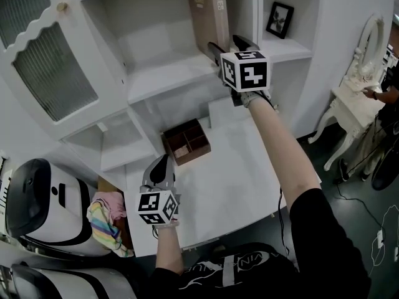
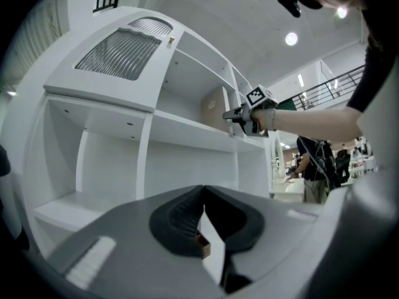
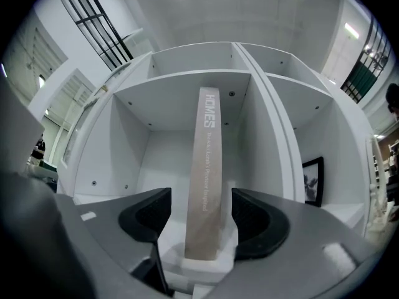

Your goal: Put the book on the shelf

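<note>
A tall beige book (image 1: 209, 14) stands upright in the middle compartment of the white shelf unit (image 1: 168, 73), near that compartment's right wall. My right gripper (image 1: 229, 45) is at the shelf's front edge, open. In the right gripper view the book (image 3: 206, 167) rises between the two dark jaws with a gap on each side, its foot on the shelf board. The left gripper view shows the right gripper (image 2: 240, 114) from the side, at the shelf. My left gripper (image 1: 163, 162) hovers low over the white table (image 1: 237, 185), shut and empty, its jaws meeting at the tips (image 2: 202, 189).
A brown wooden box with compartments (image 1: 187, 141) sits on the table just ahead of the left gripper. A framed picture (image 1: 280, 18) stands in the right shelf compartment. A cabinet door with ribbed glass (image 1: 53, 73) is at the left. An ornate white side table (image 1: 358, 98) stands at the right.
</note>
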Motion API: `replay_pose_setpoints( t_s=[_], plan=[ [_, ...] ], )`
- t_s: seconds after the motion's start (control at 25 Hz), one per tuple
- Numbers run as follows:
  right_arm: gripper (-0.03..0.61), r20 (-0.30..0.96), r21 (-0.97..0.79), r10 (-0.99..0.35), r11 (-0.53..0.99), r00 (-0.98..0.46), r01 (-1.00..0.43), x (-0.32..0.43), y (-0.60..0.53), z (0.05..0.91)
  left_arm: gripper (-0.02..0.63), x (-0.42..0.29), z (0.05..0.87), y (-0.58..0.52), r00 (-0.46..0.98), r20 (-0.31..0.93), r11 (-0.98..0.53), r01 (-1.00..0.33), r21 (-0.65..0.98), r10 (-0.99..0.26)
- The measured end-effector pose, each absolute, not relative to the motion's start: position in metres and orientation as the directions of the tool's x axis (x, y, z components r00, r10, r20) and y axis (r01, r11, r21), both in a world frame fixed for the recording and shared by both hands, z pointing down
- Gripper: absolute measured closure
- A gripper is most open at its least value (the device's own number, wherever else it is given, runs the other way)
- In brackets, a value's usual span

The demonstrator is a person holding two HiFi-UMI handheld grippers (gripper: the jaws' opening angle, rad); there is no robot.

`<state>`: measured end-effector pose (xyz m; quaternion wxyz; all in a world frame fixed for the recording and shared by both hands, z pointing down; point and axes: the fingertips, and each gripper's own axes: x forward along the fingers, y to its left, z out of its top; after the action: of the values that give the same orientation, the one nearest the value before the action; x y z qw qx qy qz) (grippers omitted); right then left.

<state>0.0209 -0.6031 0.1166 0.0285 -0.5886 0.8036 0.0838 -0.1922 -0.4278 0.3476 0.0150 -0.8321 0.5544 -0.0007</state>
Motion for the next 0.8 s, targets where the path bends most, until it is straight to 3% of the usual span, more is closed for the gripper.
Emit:
replay_pose_setpoints(
  t_s=[0.28,0.8],
  plan=[
    [0.288,-0.158,0.076,-0.926,0.336,-0.344,-0.939,0.029,-0.564,0.141,0.614,-0.178,0.346,-0.410,0.388,-0.012,-0.387,-0.921,-0.037,-0.922],
    [0.464,-0.168,0.032,-0.858,0.488,-0.486,-0.872,0.025,-0.489,0.192,0.614,-0.171,0.339,-0.383,0.356,-0.037,-0.352,-0.933,-0.079,-0.934]
  ],
)
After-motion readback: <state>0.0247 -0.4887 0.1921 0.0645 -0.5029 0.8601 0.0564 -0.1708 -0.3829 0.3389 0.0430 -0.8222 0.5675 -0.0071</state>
